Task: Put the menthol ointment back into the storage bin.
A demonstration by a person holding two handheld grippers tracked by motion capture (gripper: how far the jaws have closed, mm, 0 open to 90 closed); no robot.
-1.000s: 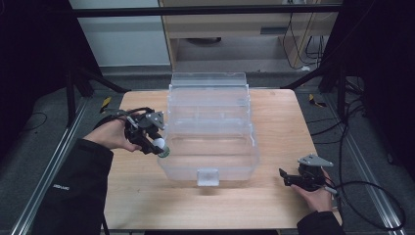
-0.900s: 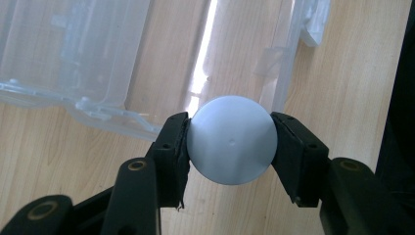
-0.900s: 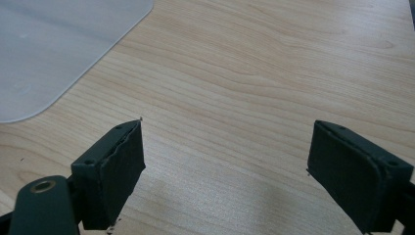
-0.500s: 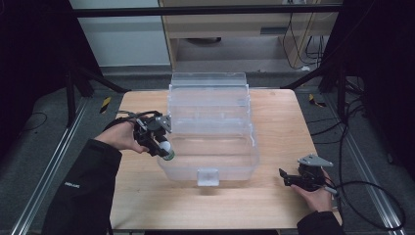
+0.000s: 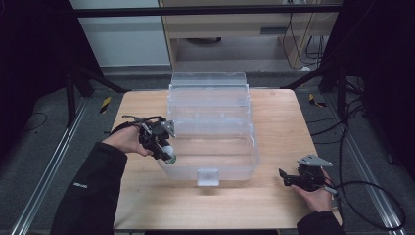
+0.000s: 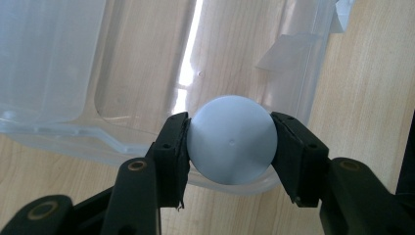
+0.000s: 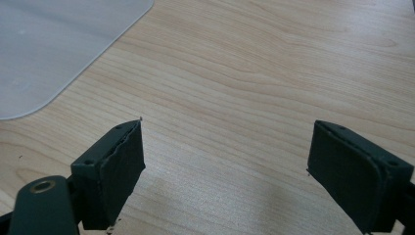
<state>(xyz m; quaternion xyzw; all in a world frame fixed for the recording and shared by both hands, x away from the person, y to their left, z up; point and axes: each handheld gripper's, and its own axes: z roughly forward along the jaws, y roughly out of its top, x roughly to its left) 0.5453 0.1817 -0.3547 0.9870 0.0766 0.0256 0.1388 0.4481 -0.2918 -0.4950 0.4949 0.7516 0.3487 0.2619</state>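
Light wooden table [image 5: 274, 117], grain running across, set on a grey floor [image 5: 49, 147] with metal rails [image 5: 44, 186] along both sides. Dark frame posts left and right; a pale wall panel [image 5: 122, 34] and a wooden cabinet [image 5: 235, 29] behind the far edge. Loose cables [image 5: 362, 147] on the floor at the right.

Left side of the table: the person's left hand [image 5: 125, 139], in a black sleeve [image 5: 93, 191], comes in from the near left corner and holds the left gripper [image 5: 166, 155] tilted downward toward the box. Its jaws are clamped on a pale ball [image 5: 169, 158]; in the left gripper view the ball [image 6: 231, 139] sits squarely between the two black pads [image 6: 176, 147], pressed on both sides. The ball hangs over the near left corner of the box, at its rim.

Centre: a clear plastic box [image 5: 210, 122], open, its lid standing up toward the far edge, a small latch at the middle of the near wall. Through the left gripper view the box [image 6: 73, 73] bottom shows bare wood beneath.

Right side: the right hand [image 5: 318, 196] rests near the near right corner, holding the right gripper [image 5: 284, 178] low and level, pointing left toward the box, well apart from it. In the right gripper view its jaws stand wide apart with bare table between them, and a rounded corner of the box [image 7: 58, 49] at upper left.
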